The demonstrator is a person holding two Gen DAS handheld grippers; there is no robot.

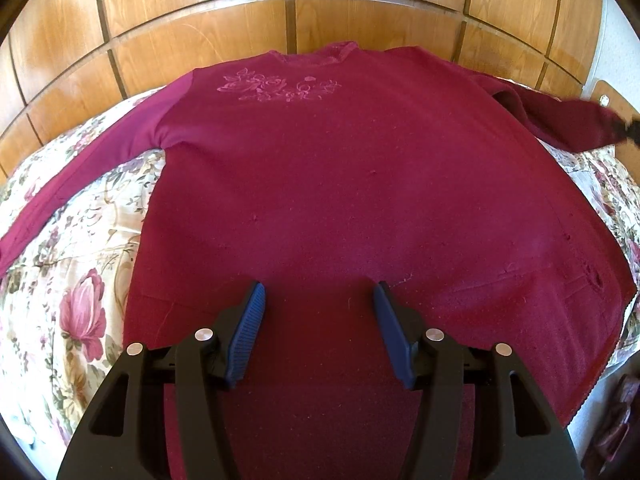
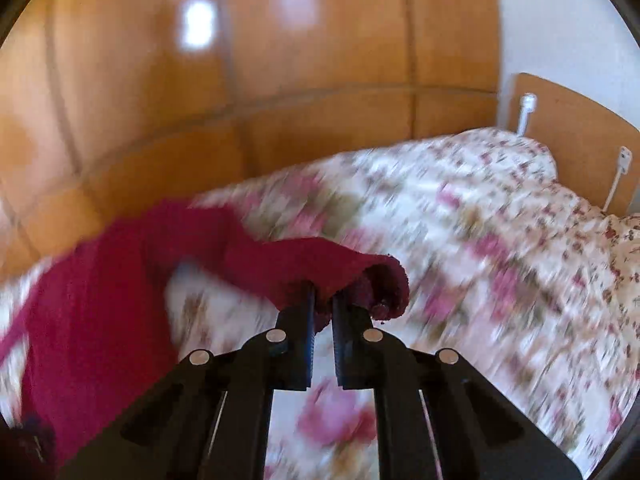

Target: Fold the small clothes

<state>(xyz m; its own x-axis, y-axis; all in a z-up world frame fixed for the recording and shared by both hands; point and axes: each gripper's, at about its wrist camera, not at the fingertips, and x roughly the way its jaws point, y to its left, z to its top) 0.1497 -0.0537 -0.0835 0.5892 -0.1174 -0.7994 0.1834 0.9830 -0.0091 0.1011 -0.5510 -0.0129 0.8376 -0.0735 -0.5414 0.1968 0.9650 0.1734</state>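
Note:
A dark red long-sleeved sweater (image 1: pixel 340 184) with a flower embroidery (image 1: pixel 276 88) near the collar lies flat on a floral bedspread (image 1: pixel 76 276). My left gripper (image 1: pixel 319 296) hovers over its lower hem, jaws open, blue pads (image 1: pixel 250 328) apart with only flat cloth beneath them. In the right wrist view my right gripper (image 2: pixel 323 294) is shut on the cuff end of the sweater's sleeve (image 2: pixel 312 264), which is lifted off the bed; the picture is blurred. The same sleeve (image 1: pixel 560 120) shows at the far right of the left wrist view. The other sleeve (image 1: pixel 72 184) lies stretched out to the left.
Wooden wardrobe doors (image 1: pixel 288 12) rise behind the bed. A wooden headboard (image 2: pixel 568 136) with white cables stands at the right. The floral bedspread (image 2: pixel 480 232) extends to the right of the sweater. Some dark red cloth (image 1: pixel 616 420) lies off the bed's right edge.

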